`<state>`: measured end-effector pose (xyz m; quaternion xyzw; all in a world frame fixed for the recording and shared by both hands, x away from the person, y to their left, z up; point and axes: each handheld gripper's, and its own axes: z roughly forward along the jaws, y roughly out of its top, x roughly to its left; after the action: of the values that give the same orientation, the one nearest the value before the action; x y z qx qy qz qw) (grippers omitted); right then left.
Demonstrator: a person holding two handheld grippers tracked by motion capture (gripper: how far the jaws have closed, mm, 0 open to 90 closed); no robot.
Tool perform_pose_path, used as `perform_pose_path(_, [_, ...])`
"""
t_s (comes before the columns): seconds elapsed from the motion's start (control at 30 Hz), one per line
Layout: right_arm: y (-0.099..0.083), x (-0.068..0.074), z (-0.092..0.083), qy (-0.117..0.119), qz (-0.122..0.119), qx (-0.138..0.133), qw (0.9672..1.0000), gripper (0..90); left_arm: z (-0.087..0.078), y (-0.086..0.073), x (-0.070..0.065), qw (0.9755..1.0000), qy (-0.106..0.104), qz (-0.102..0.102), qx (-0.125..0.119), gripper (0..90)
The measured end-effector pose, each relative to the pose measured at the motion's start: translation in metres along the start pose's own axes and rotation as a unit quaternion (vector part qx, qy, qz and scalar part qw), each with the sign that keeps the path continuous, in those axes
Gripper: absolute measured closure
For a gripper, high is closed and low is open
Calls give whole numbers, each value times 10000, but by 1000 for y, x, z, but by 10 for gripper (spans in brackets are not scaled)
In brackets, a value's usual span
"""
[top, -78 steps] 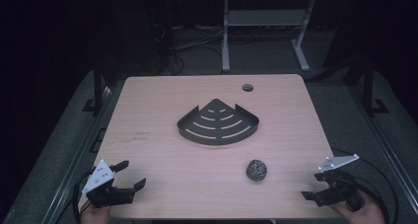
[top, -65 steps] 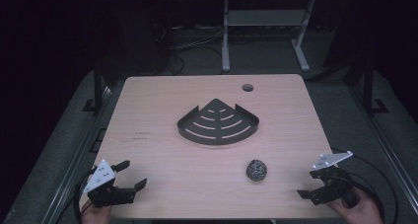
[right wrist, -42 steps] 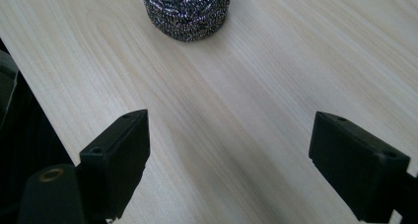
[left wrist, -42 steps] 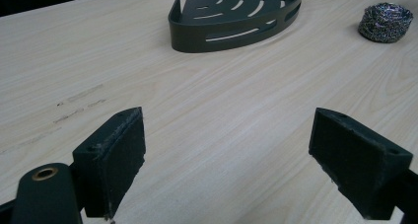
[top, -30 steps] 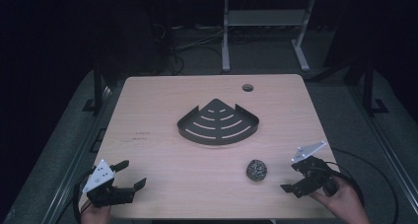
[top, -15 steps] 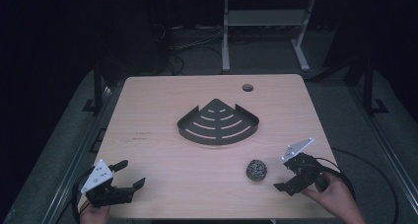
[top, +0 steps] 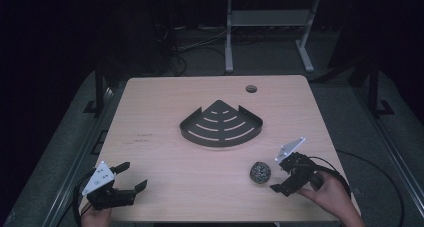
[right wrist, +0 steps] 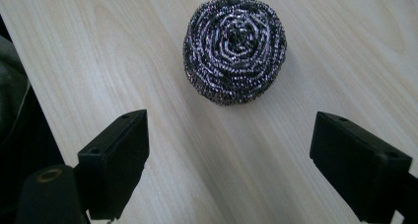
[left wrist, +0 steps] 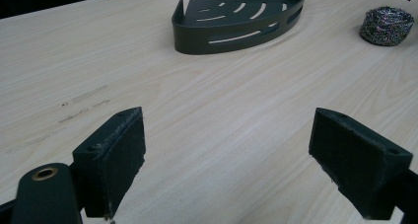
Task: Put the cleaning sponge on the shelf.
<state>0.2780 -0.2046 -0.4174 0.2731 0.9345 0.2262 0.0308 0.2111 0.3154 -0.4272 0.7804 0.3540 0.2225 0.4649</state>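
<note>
A round steel-wool scourer (top: 260, 172) (right wrist: 235, 49) (left wrist: 386, 25) lies on the wooden table (top: 165, 117), right of centre near the front. My right gripper (top: 278, 173) (right wrist: 231, 169) is open just to its right, jaws pointing at it, a short gap away and not touching. A dark fan-shaped corner caddy with slots (top: 221, 126) (left wrist: 239, 18) sits in the middle of the table. My left gripper (top: 132, 175) (left wrist: 229, 169) rests open at the front left corner, with nothing between its jaws.
A small round cable hole (top: 251, 89) marks the table's far right area. Faint pencil-like marks (top: 145, 138) lie left of the caddy. A metal stand (top: 265, 22) and cables stand on the dark floor behind the table.
My right gripper has moved left along the front of the table from the right edge to just beside the scourer. The left gripper has stayed put.
</note>
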Motion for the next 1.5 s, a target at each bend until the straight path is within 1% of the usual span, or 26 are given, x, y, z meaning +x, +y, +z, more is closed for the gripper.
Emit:
perform_pose_path(0.2, [6, 1, 3, 34, -58, 1, 10000, 147, -1, 0, 0, 10000, 3, -3, -7, 133])
perform_pose_path(0.6, [16, -1, 11, 106, -165, 107, 9998, 147, -1, 0, 1, 10000, 1, -21, 11, 133])
perform_pose_path(0.63, [17, -1, 11, 116, -145, 119, 9998, 147, -1, 0, 1, 10000, 1, -14, 6, 133])
perform_pose_path(0.8, [21, -2, 12, 142, -195, 139, 9996, 147, -1, 0, 1, 10000, 7, -9, -3, 133])
perform_pose_path(1.1, [25, -3, 13, 164, -215, 195, 9994, 147, -2, 0, 1, 10000, 3, -37, -16, 133])
perform_pose_path(1.27, [28, -5, 15, 205, -215, 223, 9993, 147, -2, 0, 1, 10000, 6, -15, -18, 133])
perform_pose_path(1.5, [35, -5, 18, 231, -305, 328, 9987, 147, -1, 1, 0, 10000, -20, -30, -18, 133])
